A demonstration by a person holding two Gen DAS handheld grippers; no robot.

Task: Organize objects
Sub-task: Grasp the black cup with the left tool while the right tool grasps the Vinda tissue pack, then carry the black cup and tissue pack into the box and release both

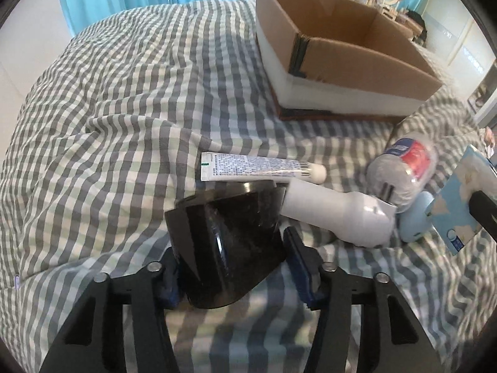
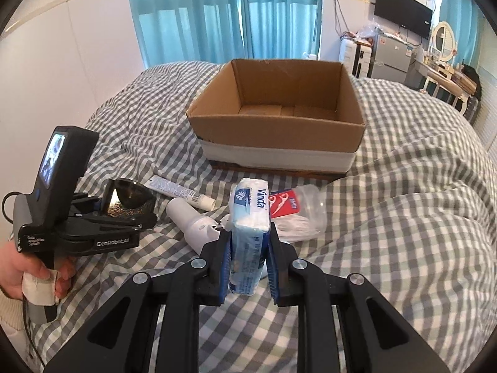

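Left gripper (image 1: 231, 267): its fingers pinch a dark goggle lens (image 1: 226, 242), low over the checked bedcover (image 1: 108, 118).
Right gripper (image 2: 248, 264): pressed against both sides of a Vinda tissue pack (image 2: 250, 217), held upright.
Handling: the lens looks light, stiff, glossy and likely slippery; it is probably best held by its edges. The tissue pack looks soft and squashable, so mid-body suits it.
Nearby: a white bottle (image 1: 335, 214), a toothpaste tube (image 1: 257, 168) and a clear floss-pick container (image 1: 403, 171) lie on the cover.
Cardboard box (image 2: 276, 130): open, beyond the clutter, apparently empty.
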